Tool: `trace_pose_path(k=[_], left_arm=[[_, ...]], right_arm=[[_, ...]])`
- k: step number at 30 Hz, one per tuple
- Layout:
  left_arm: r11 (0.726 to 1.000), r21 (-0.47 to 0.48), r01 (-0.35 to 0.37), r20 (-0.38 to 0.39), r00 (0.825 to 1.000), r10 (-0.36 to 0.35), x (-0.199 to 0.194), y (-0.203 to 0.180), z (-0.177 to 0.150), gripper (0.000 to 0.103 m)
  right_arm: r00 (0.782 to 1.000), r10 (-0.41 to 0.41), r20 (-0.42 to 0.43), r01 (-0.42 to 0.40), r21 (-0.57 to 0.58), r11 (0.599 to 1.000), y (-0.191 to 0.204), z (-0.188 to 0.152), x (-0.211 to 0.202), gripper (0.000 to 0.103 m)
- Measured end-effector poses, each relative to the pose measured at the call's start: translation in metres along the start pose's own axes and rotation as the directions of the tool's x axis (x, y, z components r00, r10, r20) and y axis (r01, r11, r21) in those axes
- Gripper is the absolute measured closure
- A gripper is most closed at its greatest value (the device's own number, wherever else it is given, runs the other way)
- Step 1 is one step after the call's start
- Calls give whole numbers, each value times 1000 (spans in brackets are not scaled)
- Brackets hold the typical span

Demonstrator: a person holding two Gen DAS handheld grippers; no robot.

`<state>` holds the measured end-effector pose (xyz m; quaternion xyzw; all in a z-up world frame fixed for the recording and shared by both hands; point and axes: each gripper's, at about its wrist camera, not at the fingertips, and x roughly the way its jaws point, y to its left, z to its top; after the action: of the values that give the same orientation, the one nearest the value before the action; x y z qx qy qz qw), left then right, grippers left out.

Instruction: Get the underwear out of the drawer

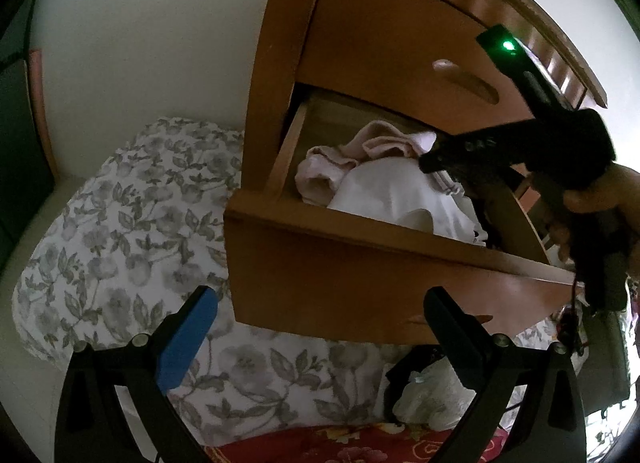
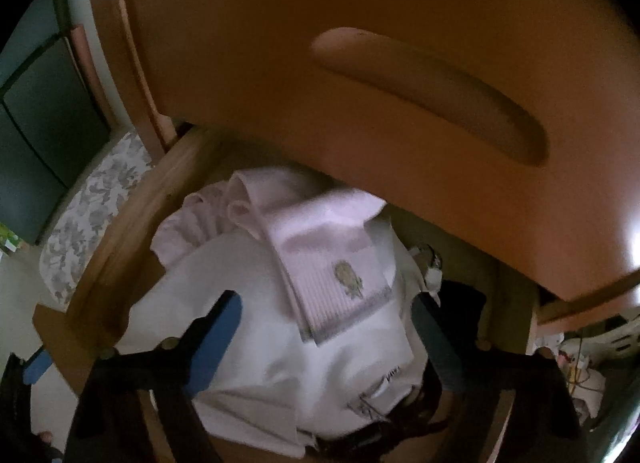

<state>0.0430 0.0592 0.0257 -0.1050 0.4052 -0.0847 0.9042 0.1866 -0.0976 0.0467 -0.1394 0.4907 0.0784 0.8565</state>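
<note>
The lower drawer (image 1: pixel 360 259) of a wooden bedside cabinet stands pulled out. Inside lie a white garment (image 2: pixel 256 347), a folded pale pink striped piece of underwear (image 2: pixel 332 267) with a small emblem, and a crumpled pink piece (image 1: pixel 376 143). My right gripper (image 2: pixel 326 323) points down into the drawer, open, its blue pads (image 2: pixel 216 335) straddling the white garment and the pink striped piece without pressing on them. In the left wrist view the right gripper (image 1: pixel 432 165) reaches in from the right, held by a hand (image 1: pixel 600 199). My left gripper (image 1: pixel 320 323) hangs open and empty before the drawer front.
The shut upper drawer front (image 2: pixel 360 63) with a recessed handle (image 2: pixel 432 95) overhangs the open drawer closely. A grey floral pillow (image 1: pixel 120 223) lies left of the cabinet, a red patterned cloth (image 1: pixel 360 447) below. Something dark (image 2: pixel 464 303) fills the drawer's right side.
</note>
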Motion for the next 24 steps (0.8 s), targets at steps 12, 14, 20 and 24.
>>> trace_pose_path(k=[12, 14, 20, 24], left_arm=[[1000, -7, 18, -26, 1000, -18, 8, 4, -3, 0], [1000, -5, 20, -29, 999, -20, 8, 3, -3, 0], [1000, -7, 19, -29, 999, -19, 7, 2, -4, 0], [1000, -7, 21, -31, 999, -21, 5, 2, -3, 0]], right_arm=[[1000, -9, -10, 9, 48, 999, -2, 16, 23, 46], [1000, 1, -11, 0, 60, 998, -4, 17, 24, 54], [1000, 15, -11, -13, 125, 992, -19, 15, 23, 84], [1000, 10, -17, -8, 160, 987, -31, 6, 17, 95]])
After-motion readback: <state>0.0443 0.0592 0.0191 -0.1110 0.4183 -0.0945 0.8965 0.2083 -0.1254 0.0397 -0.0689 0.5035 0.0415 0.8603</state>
